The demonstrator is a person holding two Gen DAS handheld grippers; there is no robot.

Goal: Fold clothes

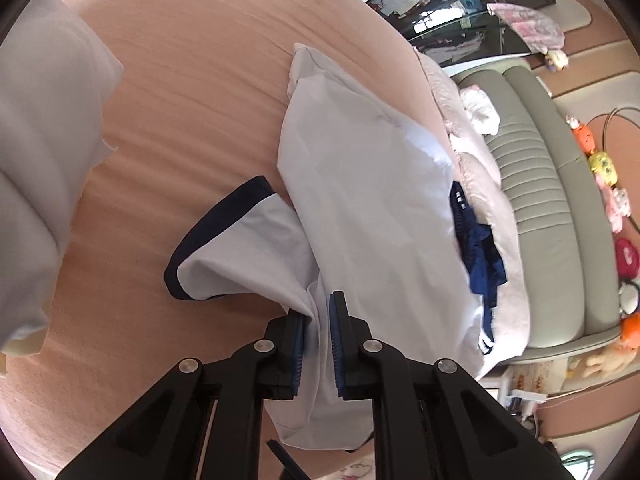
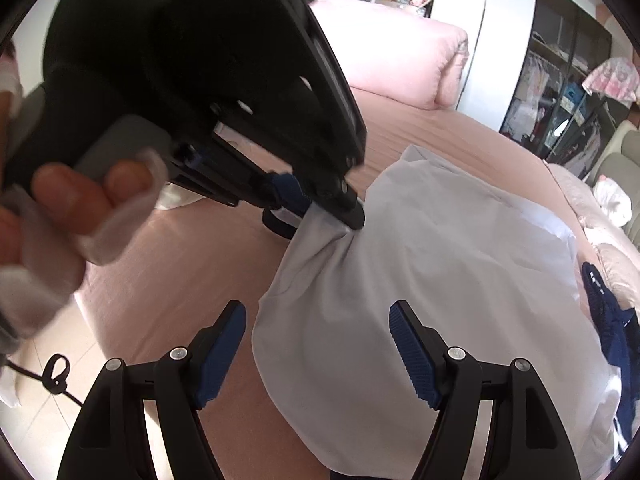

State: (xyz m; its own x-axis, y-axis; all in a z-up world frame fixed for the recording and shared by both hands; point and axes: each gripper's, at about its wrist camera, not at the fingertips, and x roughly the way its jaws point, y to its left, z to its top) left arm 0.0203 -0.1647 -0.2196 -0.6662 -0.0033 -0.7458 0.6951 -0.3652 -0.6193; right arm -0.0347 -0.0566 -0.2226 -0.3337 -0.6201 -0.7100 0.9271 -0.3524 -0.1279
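A white shirt (image 1: 360, 184) with navy trim lies on the pink bed; its short sleeve (image 1: 224, 248) with a navy cuff spreads out to the left. My left gripper (image 1: 318, 320) is shut on a bunch of the shirt's fabric near that sleeve. The right wrist view shows the same left gripper (image 2: 328, 210) pinching the white shirt (image 2: 420, 280), held by a gloved hand (image 2: 60, 208). My right gripper (image 2: 318, 320) hangs open just above the shirt's near edge, with nothing between its blue pads. A navy collar part (image 1: 476, 248) shows at the shirt's right side.
The pink bed sheet (image 1: 192, 80) spreads under everything. Another white cloth (image 1: 44, 152) lies at the left. A grey padded headboard (image 1: 536, 184) with soft toys (image 1: 600, 164) stands at the right, a dark wardrobe (image 2: 560, 92) beyond. A pink quilt (image 2: 392, 56) lies at the bed's far end.
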